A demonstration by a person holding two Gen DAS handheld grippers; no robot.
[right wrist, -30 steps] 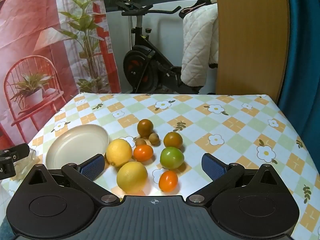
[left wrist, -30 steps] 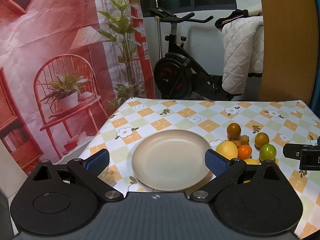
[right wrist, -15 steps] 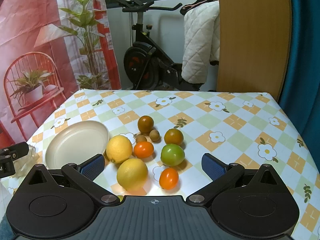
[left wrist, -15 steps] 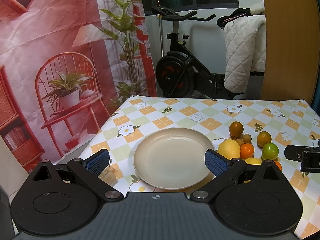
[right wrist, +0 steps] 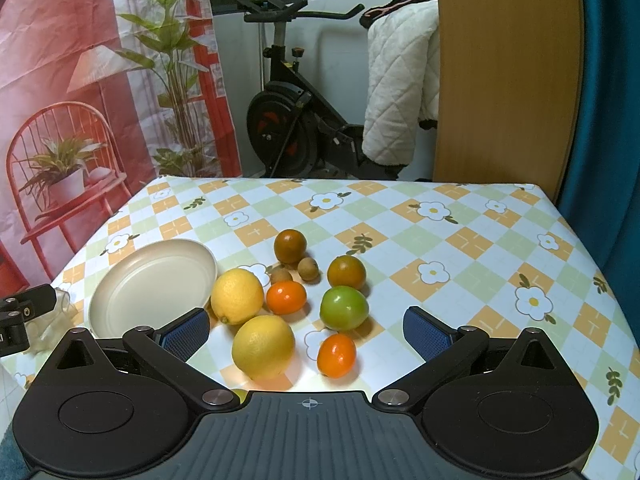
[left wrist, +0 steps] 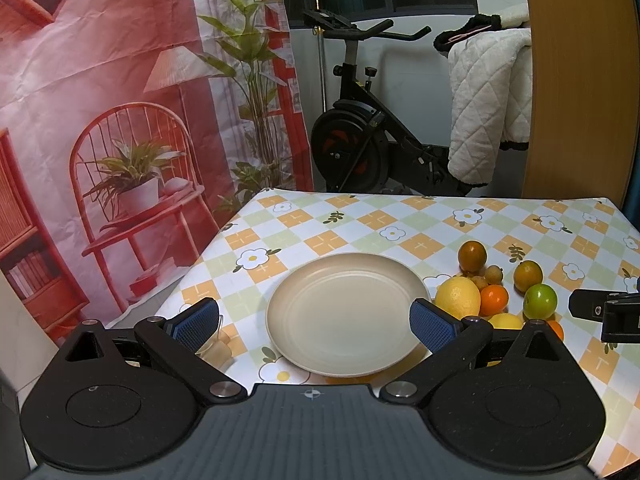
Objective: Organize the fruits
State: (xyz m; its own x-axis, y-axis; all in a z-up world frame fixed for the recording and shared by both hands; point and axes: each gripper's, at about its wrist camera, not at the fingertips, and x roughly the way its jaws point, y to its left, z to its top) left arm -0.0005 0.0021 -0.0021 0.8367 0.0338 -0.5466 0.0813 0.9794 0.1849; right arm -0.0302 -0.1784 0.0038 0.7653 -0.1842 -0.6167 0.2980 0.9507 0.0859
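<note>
Your table [right wrist: 460, 208] carries the cream plate [right wrist: 132, 280] near its left edge, bare. The fruits [right wrist: 264, 344] cluster just right of it, toward the near edge. Your left gripper [left wrist: 314, 322] and right gripper [right wrist: 306, 330] both gape wide, holding nothing.

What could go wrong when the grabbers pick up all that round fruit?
The fruits sit packed together beside the plate. Reaching for the near lemon with the open right gripper could bump the small orange or the green fruit, and round fruit may roll off across the tablecloth. The plate is shallow, so fruit dropped in might roll out. The two tiny brown fruits may slip from wide fingers.
</note>
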